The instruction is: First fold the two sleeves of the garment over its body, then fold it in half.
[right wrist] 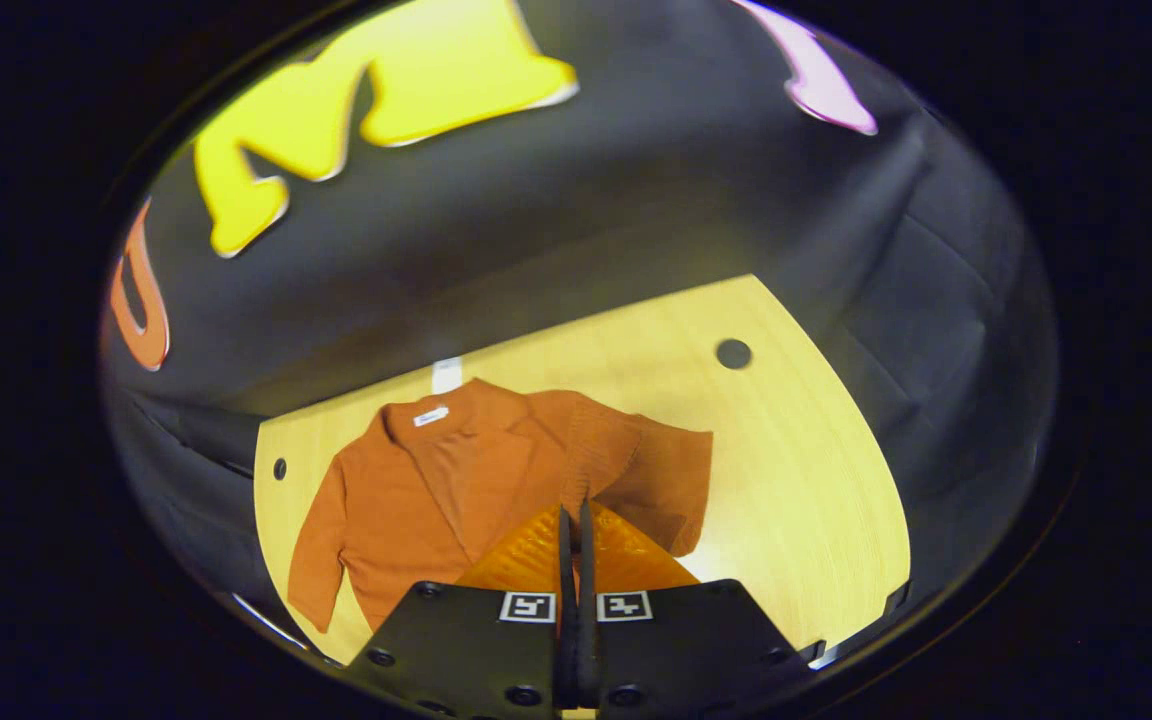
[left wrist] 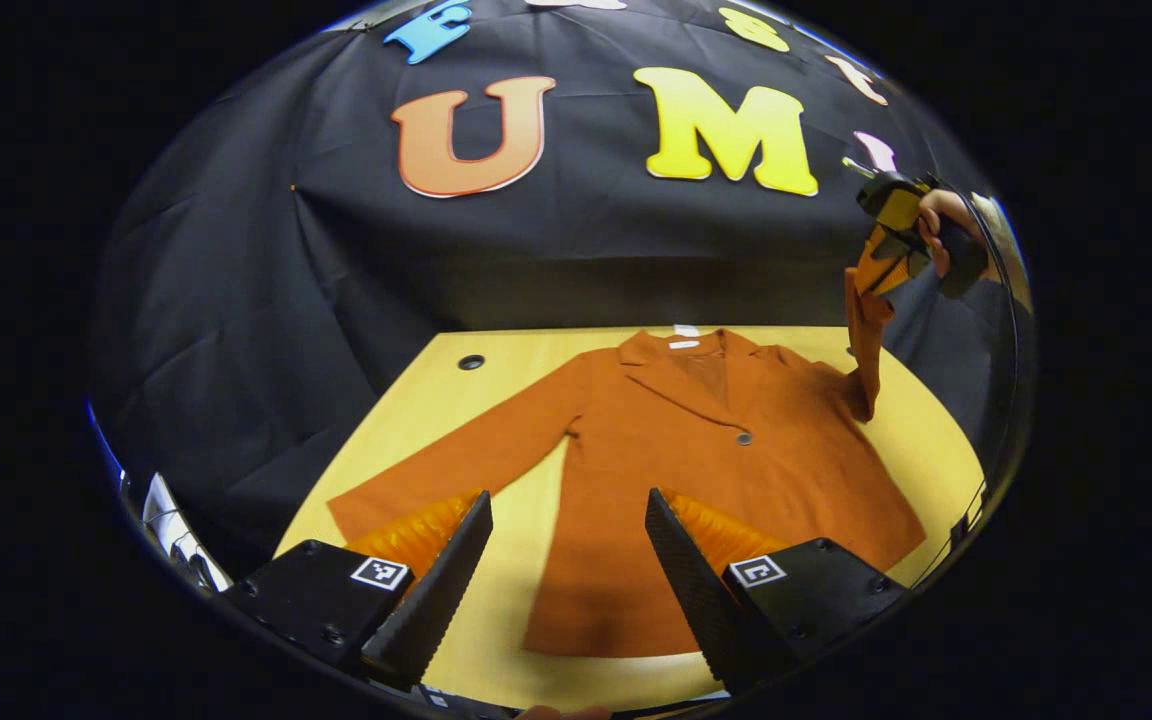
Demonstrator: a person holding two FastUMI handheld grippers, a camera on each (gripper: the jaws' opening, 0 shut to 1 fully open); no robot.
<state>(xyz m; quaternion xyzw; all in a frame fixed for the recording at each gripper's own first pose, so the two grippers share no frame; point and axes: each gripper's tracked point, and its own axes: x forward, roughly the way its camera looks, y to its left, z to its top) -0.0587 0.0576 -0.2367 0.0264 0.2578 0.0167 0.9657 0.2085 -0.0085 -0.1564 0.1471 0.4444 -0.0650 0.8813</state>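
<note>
An orange jacket (left wrist: 716, 450) lies face up on the yellow wooden table (left wrist: 526, 350), collar toward the far edge. One sleeve (left wrist: 466, 450) stretches flat out to the left. The other sleeve (left wrist: 866, 340) is lifted off the table, its cuff hanging from my right gripper (left wrist: 891, 235), which a hand (left wrist: 941, 225) holds high at the right. In the right gripper view, that gripper (right wrist: 576, 520) is shut on the raised sleeve (right wrist: 601, 450), above the jacket (right wrist: 436, 480). My left gripper (left wrist: 568, 545) hovers open over the jacket's lower hem, holding nothing.
A round cable hole (left wrist: 471, 362) sits near the table's far left corner, and another hole (right wrist: 733, 353) near the opposite corner. A white tag (left wrist: 686, 330) lies at the far edge behind the collar. Black cloth hangs close behind the table.
</note>
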